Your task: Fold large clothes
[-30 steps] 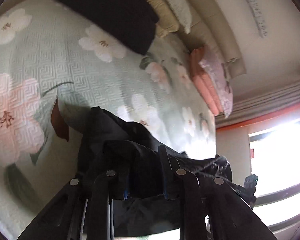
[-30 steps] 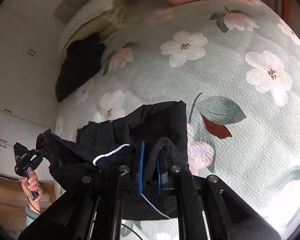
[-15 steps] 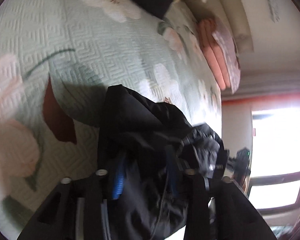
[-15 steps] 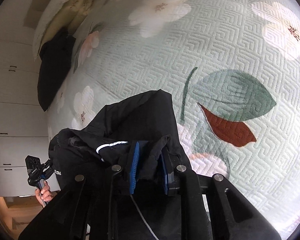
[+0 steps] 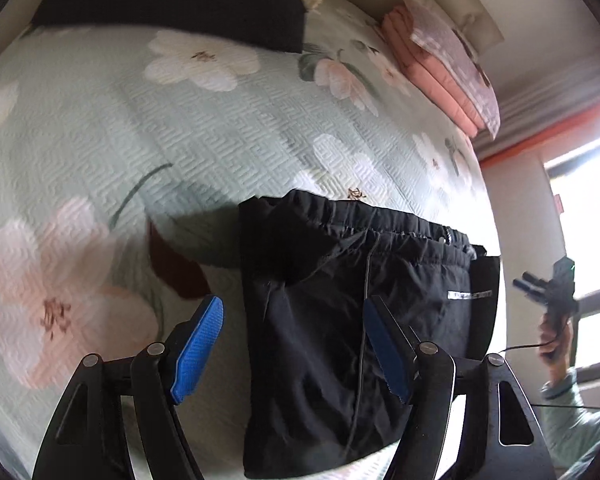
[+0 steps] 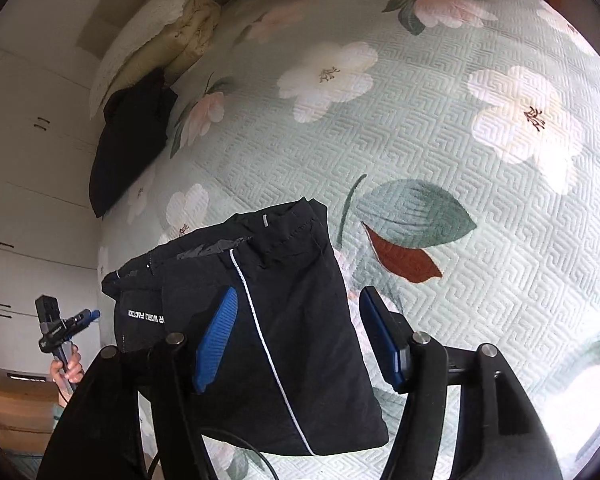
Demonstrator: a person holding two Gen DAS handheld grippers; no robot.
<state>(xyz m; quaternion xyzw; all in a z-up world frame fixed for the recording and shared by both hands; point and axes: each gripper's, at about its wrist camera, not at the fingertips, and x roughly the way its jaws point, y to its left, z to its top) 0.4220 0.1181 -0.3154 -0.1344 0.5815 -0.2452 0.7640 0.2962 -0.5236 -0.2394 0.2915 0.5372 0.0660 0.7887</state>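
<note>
Left wrist view: black nylon track trousers with elastic waistband (image 5: pixel 340 320) lie folded on the mint quilted floral bedspread (image 5: pixel 220 152), near its front edge. Left gripper (image 5: pixel 296 344) jaws opening, blue pads (image 5: pixel 198 348) spread, cloth between but not pinched. Right gripper (image 6: pixel 300 336) same: opening, nothing clamped. Risks: slippery fabric likely springs open once released; a pad could snag the drawcord on retreat and drag the top layer; the bundle may slide off the edge.
</note>
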